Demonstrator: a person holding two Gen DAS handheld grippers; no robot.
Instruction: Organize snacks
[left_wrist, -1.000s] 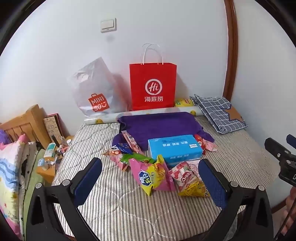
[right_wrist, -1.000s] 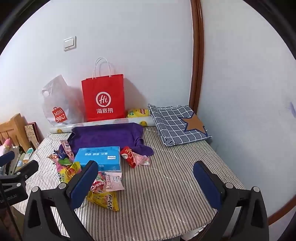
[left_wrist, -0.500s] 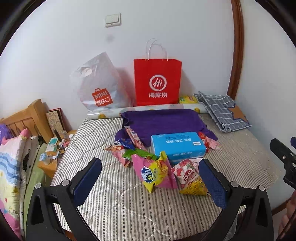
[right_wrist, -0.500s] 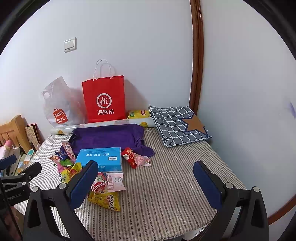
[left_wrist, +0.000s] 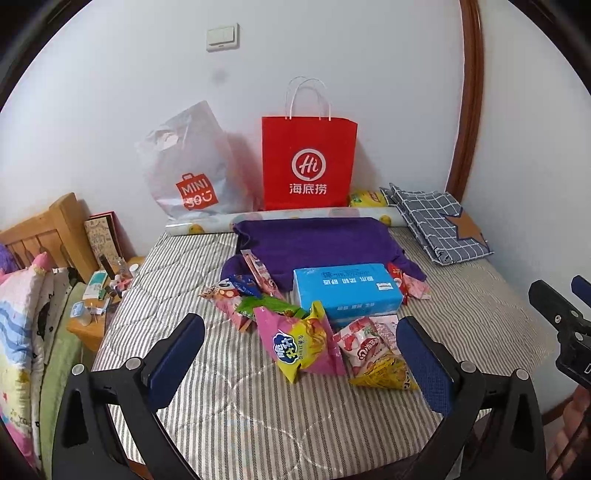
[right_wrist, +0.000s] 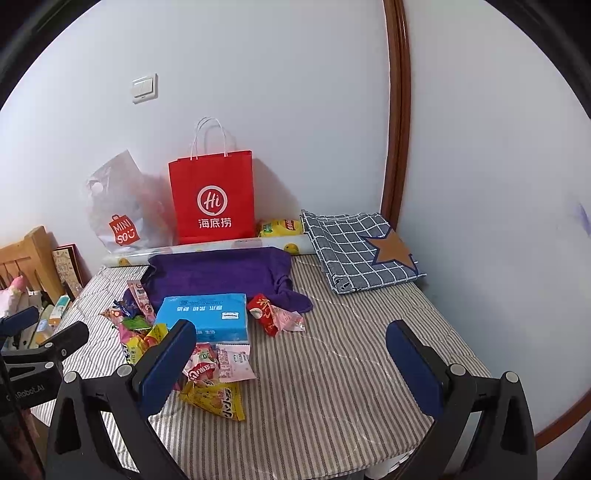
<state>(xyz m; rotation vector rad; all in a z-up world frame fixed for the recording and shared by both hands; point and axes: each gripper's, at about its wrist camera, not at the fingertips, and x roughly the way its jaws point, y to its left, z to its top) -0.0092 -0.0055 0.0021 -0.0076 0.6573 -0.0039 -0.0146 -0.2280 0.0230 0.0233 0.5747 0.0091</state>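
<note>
Several snack packets lie in a heap on the striped bed (left_wrist: 207, 402). They include a pink-and-yellow chip bag (left_wrist: 301, 347), a red-and-white packet (left_wrist: 360, 345), a yellow packet (left_wrist: 384, 373) and a green packet (left_wrist: 269, 306). My left gripper (left_wrist: 299, 325) hovers open just short of the heap, holding nothing. My right gripper (right_wrist: 291, 328) is open and empty over bare bedding, with the yellow packet (right_wrist: 214, 400) and a pink sachet (right_wrist: 232, 362) by its left finger. A red packet (right_wrist: 266, 314) lies apart, beside the blue tissue box (right_wrist: 205, 317).
A red paper bag (left_wrist: 308, 162) and a Miniso plastic bag (left_wrist: 188, 173) stand against the back wall. A purple towel (left_wrist: 317, 240) lies behind the tissue box (left_wrist: 345, 291), and folded checked fabric (right_wrist: 358, 247) sits at the back right. A cluttered nightstand (left_wrist: 92, 325) is on the left.
Both views have shifted only slightly. The snacks lie where they were, and both grippers have stayed open.
</note>
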